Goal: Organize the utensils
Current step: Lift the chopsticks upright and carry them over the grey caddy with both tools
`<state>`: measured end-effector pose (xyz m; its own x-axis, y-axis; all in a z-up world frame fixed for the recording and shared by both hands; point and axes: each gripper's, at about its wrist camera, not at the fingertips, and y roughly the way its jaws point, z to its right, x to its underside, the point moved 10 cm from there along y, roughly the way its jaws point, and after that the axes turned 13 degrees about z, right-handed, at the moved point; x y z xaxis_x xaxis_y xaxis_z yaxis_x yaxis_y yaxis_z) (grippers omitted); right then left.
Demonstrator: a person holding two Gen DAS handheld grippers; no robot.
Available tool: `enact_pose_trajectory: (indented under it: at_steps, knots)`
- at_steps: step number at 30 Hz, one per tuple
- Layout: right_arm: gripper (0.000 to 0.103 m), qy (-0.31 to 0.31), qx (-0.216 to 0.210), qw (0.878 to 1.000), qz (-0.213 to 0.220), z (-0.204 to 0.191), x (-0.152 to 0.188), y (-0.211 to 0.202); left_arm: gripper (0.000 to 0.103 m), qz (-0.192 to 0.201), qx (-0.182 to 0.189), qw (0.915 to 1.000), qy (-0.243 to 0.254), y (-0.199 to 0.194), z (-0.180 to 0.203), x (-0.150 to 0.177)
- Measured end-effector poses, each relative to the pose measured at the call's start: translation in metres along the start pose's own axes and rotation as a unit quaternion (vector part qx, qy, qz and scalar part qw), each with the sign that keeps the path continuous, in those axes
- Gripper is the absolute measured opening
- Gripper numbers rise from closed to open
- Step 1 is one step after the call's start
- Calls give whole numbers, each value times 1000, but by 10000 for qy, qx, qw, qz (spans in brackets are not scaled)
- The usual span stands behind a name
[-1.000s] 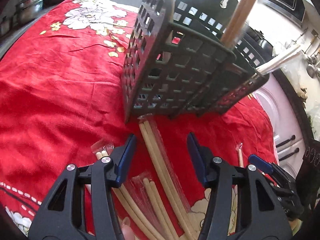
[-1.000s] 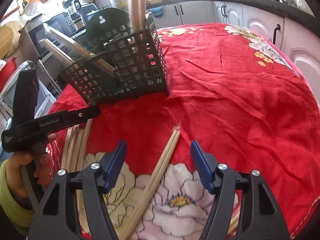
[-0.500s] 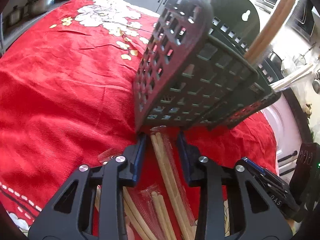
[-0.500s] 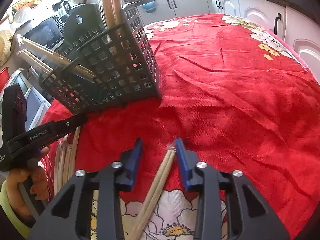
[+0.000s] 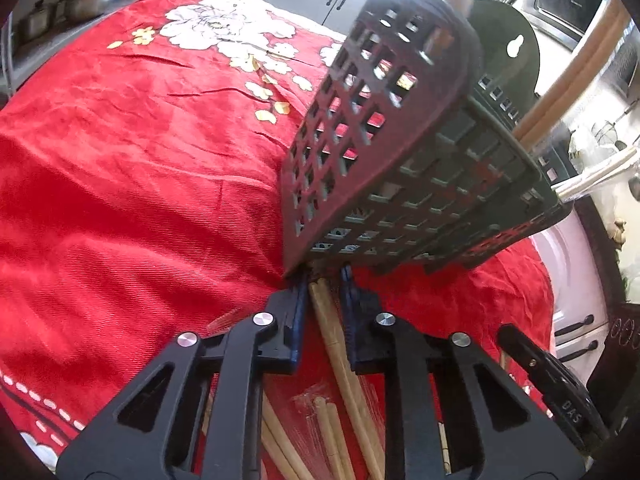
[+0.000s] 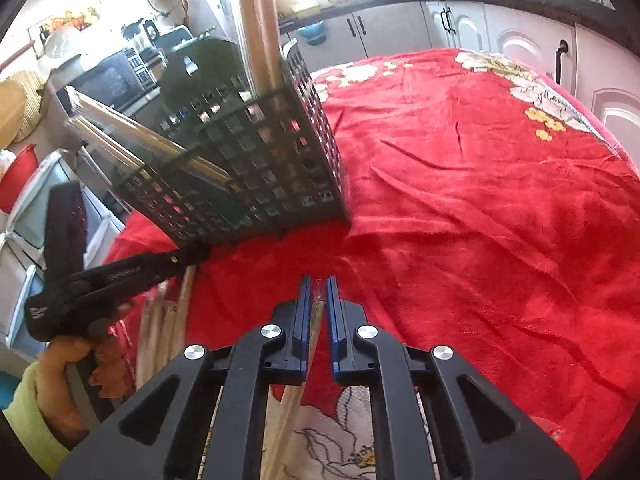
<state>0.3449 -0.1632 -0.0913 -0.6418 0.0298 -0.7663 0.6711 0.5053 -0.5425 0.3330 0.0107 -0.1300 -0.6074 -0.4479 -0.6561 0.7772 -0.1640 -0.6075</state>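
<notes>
1. Jaws of the left tool [image 5: 326, 280] have just been closing and now pinch a wrapped pair of chopsticks [image 5: 334, 334] near its far end, right at the foot of the dark lattice basket [image 5: 400, 184]; more wrapped pairs [image 5: 328, 432] lie loose on the red cloth [image 5: 140, 180] beneath the tool.
2. Jaws of the right tool [image 6: 318, 292] have likewise just been closing and stand narrow on a second wrapped pair [image 6: 314, 320]; whether the pads press it firmly I cannot tell, though the sticks sit between them.
3. Farther off, the basket [image 6: 256, 160] already holds several pairs, some upright, some slanting out of its side.
4. Step in hand, as I judge it: the double pick-up, one pair per hand.
5. Next move calls for lifting each pair clear of the bench, tipping it upright, and lowering it through the basket's open top; the left tool sits so close to the basket wall that it may nudge it.
</notes>
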Motion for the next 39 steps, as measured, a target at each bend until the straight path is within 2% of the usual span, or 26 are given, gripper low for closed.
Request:
enact_pose_trajectory:
  at_steps: [5, 17, 33, 39]
  knots:
    - [7, -38, -89, 9999, 133, -7, -10, -11, 5, 47, 163, 9997, -150, -7, -2, -6]
    - [7, -111, -239, 9982, 534, -26, -29, -37, 4, 782, 751, 9937, 270, -69, 33, -25]
    - [6, -399, -494, 9861, 1537, -69, -66, -101, 3, 1830, 1356, 9716, 647, -154, 79, -51]
    - [6, -475, -537, 9795, 1885, -78, -80, -118, 3, 2030, 1523, 9644, 740, -174, 91, -58]
